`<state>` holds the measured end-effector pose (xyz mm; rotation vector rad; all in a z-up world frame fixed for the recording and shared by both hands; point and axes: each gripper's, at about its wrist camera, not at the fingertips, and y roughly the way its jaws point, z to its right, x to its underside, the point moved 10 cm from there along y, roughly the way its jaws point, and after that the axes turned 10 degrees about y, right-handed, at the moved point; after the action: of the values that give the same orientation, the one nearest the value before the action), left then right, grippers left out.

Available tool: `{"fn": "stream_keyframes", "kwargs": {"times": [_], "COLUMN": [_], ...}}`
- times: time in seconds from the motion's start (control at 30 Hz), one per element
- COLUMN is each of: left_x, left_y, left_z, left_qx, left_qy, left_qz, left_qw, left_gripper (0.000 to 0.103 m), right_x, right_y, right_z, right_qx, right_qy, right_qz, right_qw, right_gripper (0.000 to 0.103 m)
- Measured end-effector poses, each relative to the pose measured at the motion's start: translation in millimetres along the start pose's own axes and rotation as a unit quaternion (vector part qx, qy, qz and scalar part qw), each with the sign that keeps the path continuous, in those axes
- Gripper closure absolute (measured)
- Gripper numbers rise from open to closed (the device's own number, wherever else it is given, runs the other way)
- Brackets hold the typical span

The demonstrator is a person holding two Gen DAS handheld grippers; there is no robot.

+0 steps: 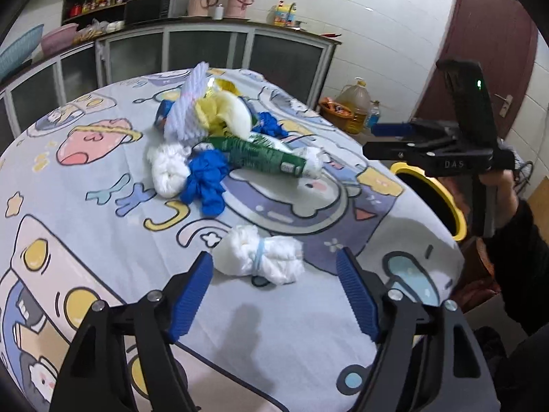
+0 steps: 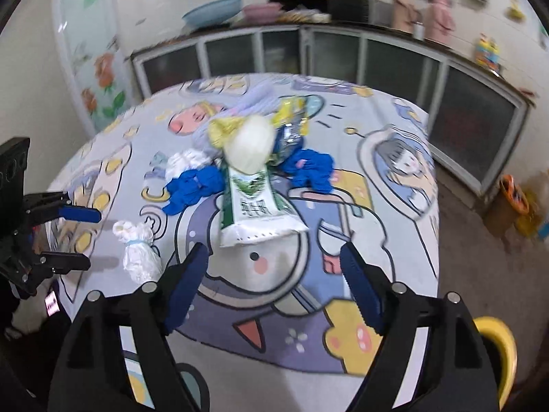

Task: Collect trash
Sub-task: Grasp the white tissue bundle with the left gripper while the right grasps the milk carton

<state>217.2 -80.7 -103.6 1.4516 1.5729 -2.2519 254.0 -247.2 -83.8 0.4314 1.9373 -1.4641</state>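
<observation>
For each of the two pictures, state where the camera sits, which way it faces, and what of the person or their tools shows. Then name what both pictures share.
Left wrist: on the left gripper, facing down across the table at a white bundle; the right gripper and a hand show.
Right wrist: on the right gripper, facing the green-and-white packet; the left gripper shows at the left edge.
Shared: table, trash pile, white bundle, yellow-rimmed bin.

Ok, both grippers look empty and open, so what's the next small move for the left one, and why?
Probably ease the left gripper forward and down over the white wad tied with a blue band, then close. Its jaws stand open and empty, and that wad lies alone on the tablecloth, nearest its fingertips, apart from the pile. The yellow-rimmed bin waits beside the table.
</observation>
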Motion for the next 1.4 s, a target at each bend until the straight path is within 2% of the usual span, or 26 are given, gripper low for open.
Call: {"fn": "stream_keyframes", "kwargs": {"times": [0.07,0.27,0.4,0.63,0.87,0.97,1.07,1.2,1.23,1.3,1.4], "left_x": [3.1,3.9,-1.8,-9.0,-14.8,-15.2,-16.3,-6.1,-2.7,2.0,1.9], "left_y": [5.3,19.6,26.9,41.7,52.3,52.9,46.8,63.2,70.2,77.7,73.8], "left_z": [-4.4,-6.8,-8.0,-8.9,-9.7,-15.1,-18.1,-20.7,-17.2,-16.4,-16.1], "left_qx": [-0.011,-0.006,0.011,0.025,0.03,0.007,0.008,0.027,0.036,0.022,0.016], "left_qy": [-0.009,-0.016,-0.029,-0.034,-0.031,-0.033,-0.031,-0.052,-0.054,-0.052,-0.051], "left_qz": [-0.003,-0.015,-0.017,-0.025,-0.03,-0.039,-0.037,-0.066,-0.074,-0.084,-0.076], "left_qw": [0.9999,0.9997,0.9994,0.9988,0.9986,0.9987,0.9988,0.9961,0.9951,0.9949,0.9957], "left_gripper": [0.032,0.032,0.032,0.032,0.032,0.032,0.031,0.032,0.035,0.042,0.052], "right_x": [-4.4,-10.3,-13.6,-20.9,-20.1,-18.7,-18.2,-16.0,-15.4,-14.0,-16.3], "right_y": [8.7,44.3,64.8,100.0,124.4,127.6,128.1,131.7,131.7,130.6,124.6], "right_z": [-6.4,-25.5,-37.6,-35.1,-25.8,-21.2,-18.6,-17.8,-17.2,-17.0,-17.6], "right_qx": [-0.001,-0.025,-0.042,-0.038,-0.038,-0.04,-0.035,-0.037,-0.037,-0.034,-0.03], "right_qy": [-0.024,-0.079,-0.091,-0.085,-0.052,-0.041,-0.04,-0.033,-0.03,-0.028,-0.03], "right_qz": [-0.017,-0.084,-0.117,-0.151,-0.172,-0.177,-0.178,-0.186,-0.187,-0.186,-0.17], "right_qw": [1.0,0.993,0.988,0.984,0.983,0.983,0.983,0.981,0.981,0.982,0.985], "right_gripper": [0.025,0.022,0.022,0.022,0.023,0.023,0.027,0.03,0.03,0.031,0.032]}}
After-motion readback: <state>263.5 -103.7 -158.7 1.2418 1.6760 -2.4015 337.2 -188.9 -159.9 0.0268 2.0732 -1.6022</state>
